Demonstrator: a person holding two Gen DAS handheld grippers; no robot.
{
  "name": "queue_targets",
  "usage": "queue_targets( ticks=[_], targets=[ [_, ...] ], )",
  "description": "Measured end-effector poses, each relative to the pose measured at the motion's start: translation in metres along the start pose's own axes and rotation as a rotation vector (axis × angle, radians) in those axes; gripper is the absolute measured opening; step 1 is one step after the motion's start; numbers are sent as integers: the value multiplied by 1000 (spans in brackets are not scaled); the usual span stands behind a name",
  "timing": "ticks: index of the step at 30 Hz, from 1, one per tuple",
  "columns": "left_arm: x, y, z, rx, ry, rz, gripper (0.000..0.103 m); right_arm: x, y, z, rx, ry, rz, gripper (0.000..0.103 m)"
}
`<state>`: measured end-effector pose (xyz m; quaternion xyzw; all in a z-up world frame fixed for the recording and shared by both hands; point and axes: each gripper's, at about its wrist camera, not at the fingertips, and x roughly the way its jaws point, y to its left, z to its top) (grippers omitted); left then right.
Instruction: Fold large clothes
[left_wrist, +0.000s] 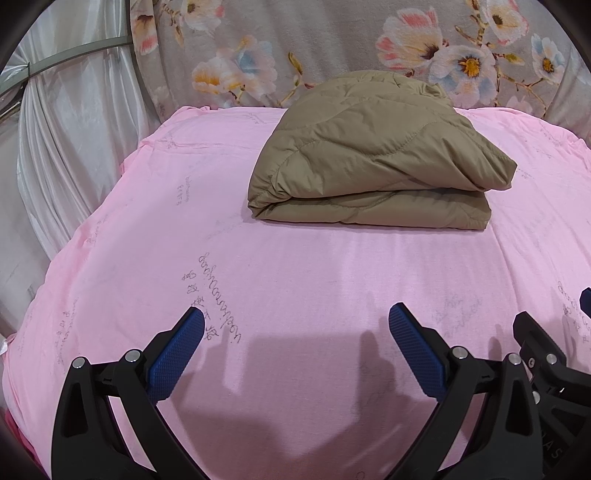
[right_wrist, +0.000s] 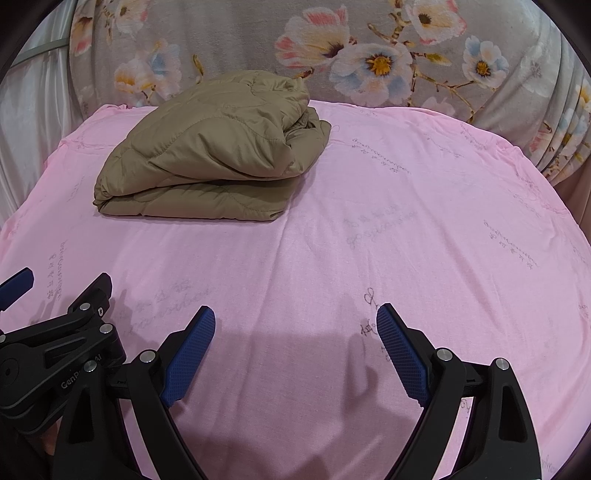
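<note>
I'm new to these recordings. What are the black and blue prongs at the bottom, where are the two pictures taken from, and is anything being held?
Each picture comes from a camera on a hand-held gripper, looking along its two blue-padded fingers. One shows the left gripper, the other the right gripper. Both are open and hold nothing. Ahead, a folded olive quilted jacket lies on a pink sheet, with a floral blanket behind it. Each gripper shows at the edge of the other's view.

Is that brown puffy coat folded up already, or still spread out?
Folded. The brown coat lies as a compact stacked bundle on the pink sheet, layers visible along its near edge.
</note>
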<state>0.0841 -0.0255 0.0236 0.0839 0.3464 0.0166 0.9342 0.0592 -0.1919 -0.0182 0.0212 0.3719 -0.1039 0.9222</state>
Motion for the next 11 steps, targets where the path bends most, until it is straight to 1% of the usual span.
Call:
queue_targets(
  ticks=[11],
  targets=[
    [0,0,0,1,3,2,95,-1,0,1,0,-1,-3,87]
  ],
)
